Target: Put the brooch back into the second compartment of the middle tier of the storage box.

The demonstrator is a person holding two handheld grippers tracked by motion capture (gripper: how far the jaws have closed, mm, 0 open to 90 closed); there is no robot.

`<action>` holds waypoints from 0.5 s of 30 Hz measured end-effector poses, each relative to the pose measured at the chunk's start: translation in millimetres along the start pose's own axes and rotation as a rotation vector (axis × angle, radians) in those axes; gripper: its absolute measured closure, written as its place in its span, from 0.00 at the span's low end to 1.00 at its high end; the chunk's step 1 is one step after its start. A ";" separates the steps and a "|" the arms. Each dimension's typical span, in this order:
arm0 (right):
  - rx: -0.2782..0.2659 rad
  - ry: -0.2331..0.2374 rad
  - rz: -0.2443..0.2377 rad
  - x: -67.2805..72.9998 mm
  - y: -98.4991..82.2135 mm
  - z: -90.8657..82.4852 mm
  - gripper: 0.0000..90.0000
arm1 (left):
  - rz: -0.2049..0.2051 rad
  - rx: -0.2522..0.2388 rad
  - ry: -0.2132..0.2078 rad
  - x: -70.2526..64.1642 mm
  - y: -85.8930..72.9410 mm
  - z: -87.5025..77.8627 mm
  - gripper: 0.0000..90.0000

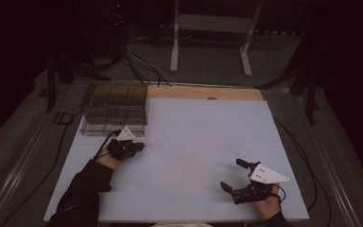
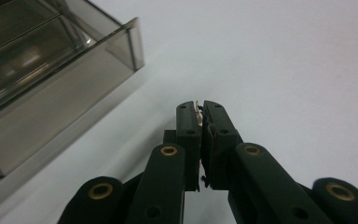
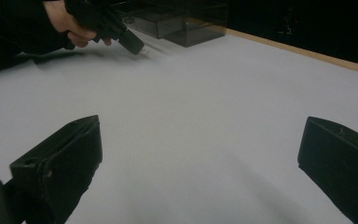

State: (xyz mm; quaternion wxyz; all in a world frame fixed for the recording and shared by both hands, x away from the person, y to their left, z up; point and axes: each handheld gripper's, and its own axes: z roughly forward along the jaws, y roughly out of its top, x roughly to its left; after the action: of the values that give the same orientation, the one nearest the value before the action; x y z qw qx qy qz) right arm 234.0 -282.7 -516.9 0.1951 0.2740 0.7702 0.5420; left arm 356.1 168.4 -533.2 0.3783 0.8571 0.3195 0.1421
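Left gripper view puts my left gripper [image 2: 199,108] at centre frame, jaws pinched nearly together on a small whitish sliver [image 2: 197,111]; what it is I cannot tell. It looks light, thin and easily crushed or dropped, so I judge a gentle pinch near its middle safest. The smoky clear compartment box [image 2: 51,79] sits upper left. My right gripper [image 3: 200,154] gapes wide, empty.

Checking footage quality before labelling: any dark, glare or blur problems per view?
High view: dim, dark surroundings, only the table lit. Left gripper view: bright, reflections on the clear box, near claw links soft. Right gripper view: the far left claw is blurred, own jaws slightly soft.
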 end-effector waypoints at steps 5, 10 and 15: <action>-0.001 -0.001 -0.001 0.0 0.1 0.1 0.00 | 0.007 -0.010 -0.005 -4.9 3.3 -6.3 0.97; -0.001 0.001 0.002 -0.2 0.0 0.2 0.00 | 0.006 -0.018 -0.016 -6.9 6.4 -9.5 0.97; -0.002 0.000 0.001 -0.2 0.0 0.1 0.00 | 0.006 -0.027 -0.023 -8.9 9.8 -12.6 0.97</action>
State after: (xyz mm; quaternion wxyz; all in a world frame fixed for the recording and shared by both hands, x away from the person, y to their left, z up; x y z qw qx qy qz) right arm 234.2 -282.8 -516.9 0.1949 0.2742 0.7695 0.5428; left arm 347.6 164.5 -517.5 0.3928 0.8546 0.3105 0.1377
